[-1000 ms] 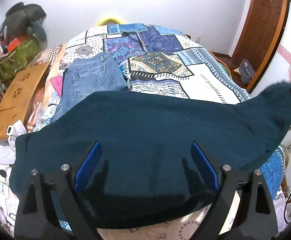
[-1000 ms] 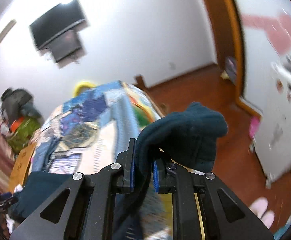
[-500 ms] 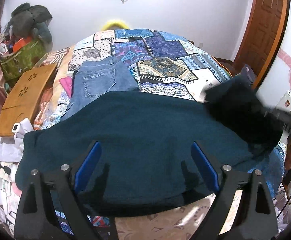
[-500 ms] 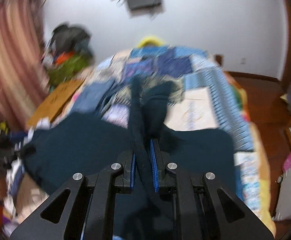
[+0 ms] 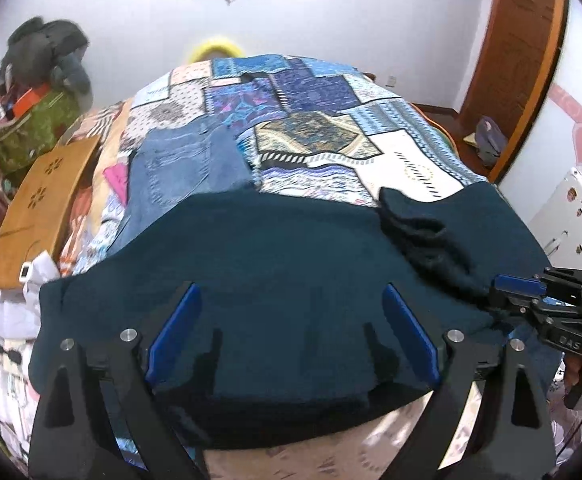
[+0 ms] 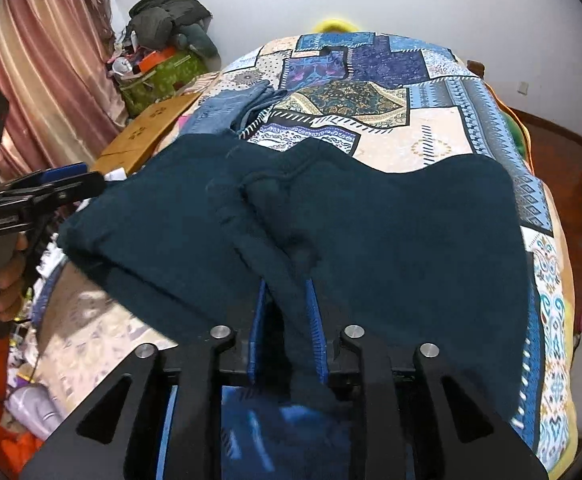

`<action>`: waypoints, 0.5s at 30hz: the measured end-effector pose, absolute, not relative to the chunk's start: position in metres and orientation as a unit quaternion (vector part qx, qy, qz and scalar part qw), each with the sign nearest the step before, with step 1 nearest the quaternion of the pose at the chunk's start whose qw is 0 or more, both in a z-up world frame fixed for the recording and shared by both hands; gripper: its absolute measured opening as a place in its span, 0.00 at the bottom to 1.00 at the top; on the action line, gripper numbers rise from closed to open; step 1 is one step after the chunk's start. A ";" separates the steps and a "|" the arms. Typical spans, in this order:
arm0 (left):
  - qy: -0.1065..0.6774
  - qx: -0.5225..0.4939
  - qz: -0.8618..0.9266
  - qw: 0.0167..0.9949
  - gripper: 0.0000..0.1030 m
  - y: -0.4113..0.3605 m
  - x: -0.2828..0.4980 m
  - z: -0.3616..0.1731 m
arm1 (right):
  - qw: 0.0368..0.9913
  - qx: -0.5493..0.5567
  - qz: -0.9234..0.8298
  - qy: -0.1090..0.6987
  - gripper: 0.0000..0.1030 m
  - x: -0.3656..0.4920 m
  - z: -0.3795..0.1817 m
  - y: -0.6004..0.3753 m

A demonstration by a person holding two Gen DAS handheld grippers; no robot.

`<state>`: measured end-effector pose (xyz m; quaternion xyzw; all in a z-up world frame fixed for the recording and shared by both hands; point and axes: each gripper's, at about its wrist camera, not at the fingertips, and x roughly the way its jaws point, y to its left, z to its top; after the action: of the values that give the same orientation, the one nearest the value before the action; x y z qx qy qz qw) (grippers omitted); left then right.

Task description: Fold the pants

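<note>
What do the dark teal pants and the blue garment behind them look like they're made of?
Dark teal pants: thick, matte knit, probably fleece or sweatshirt cotton; fuzzy surface, soft rounded folds, a ribbed hem.
Blue garment: most likely denim jeans; faded, mottled blue, flat stiff lie, a stitched back pocket and seams showing.
</note>
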<state>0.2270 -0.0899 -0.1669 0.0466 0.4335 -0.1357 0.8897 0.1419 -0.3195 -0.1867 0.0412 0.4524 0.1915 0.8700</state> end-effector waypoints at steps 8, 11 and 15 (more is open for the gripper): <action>0.449 0.052 -0.177 0.874 0.92 -0.136 0.241 -0.169 | 0.909 0.050 0.120 0.396 0.49 0.129 -0.162 -0.358; 0.469 0.045 -0.201 0.859 0.92 -0.153 0.242 -0.179 | 0.915 0.043 0.079 0.394 0.54 0.130 -0.167 -0.373; 0.492 0.043 -0.228 0.839 0.92 -0.176 0.240 -0.192 | 0.905 0.060 0.047 0.419 0.54 0.134 -0.188 -0.389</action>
<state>0.2395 -0.1761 -0.1922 0.0429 0.4920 -0.2276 0.8392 0.1341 -0.3887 -0.1879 0.0598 0.4189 0.0469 0.9048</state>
